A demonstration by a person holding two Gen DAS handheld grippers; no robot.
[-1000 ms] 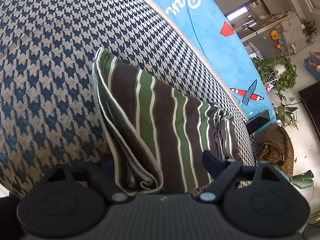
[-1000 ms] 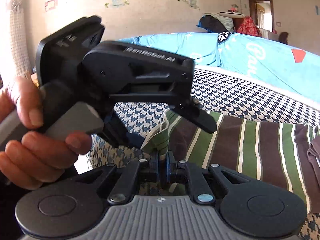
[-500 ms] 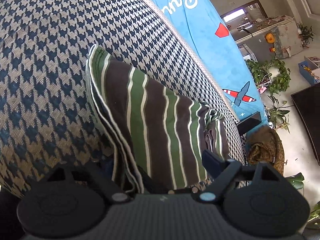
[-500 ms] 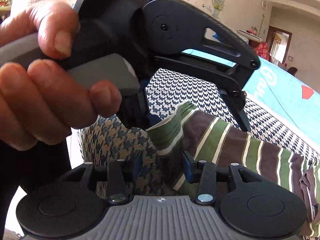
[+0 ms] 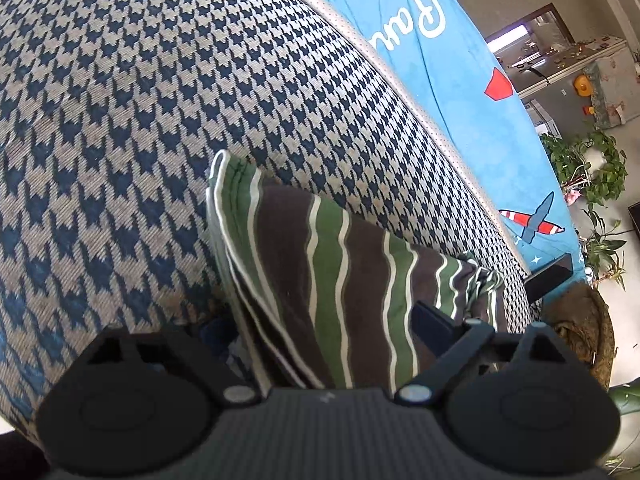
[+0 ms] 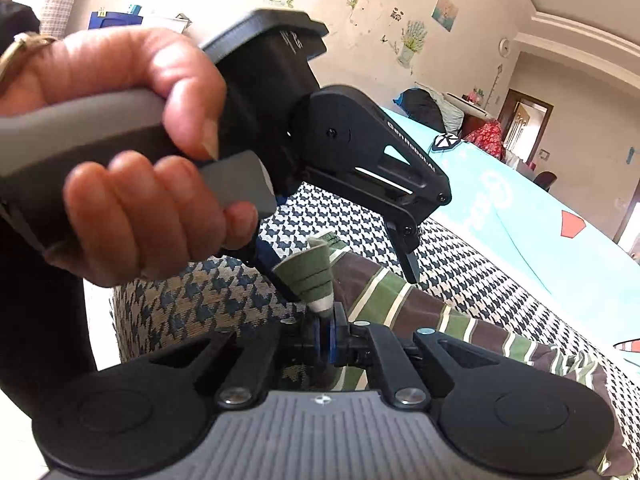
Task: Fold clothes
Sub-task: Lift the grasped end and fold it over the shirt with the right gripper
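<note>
A folded garment with green, brown and white stripes (image 5: pixel 332 264) lies on a navy houndstooth cushion (image 5: pixel 140 120). My left gripper (image 5: pixel 320 328) is open, its fingers wide apart on either side of the garment's near folded edge. In the right wrist view my right gripper (image 6: pixel 325 330) is shut on a bunched corner of the striped garment (image 6: pixel 316 276). The left gripper (image 6: pixel 360 168), held in a hand, hovers just above that corner with one finger (image 6: pixel 410 268) pointing down at the fabric.
A blue sheet with white lettering and red prints (image 5: pixel 452 92) covers the surface beyond the cushion. Potted plants (image 5: pixel 588 168), a cabinet and a brown bundle (image 5: pixel 580 332) stand on the floor at right. A wall with stickers (image 6: pixel 408 20) is behind.
My right gripper was open around the garment's corner half a second ago and has now closed on it. The left gripper stays open and has shifted slightly over the garment.
</note>
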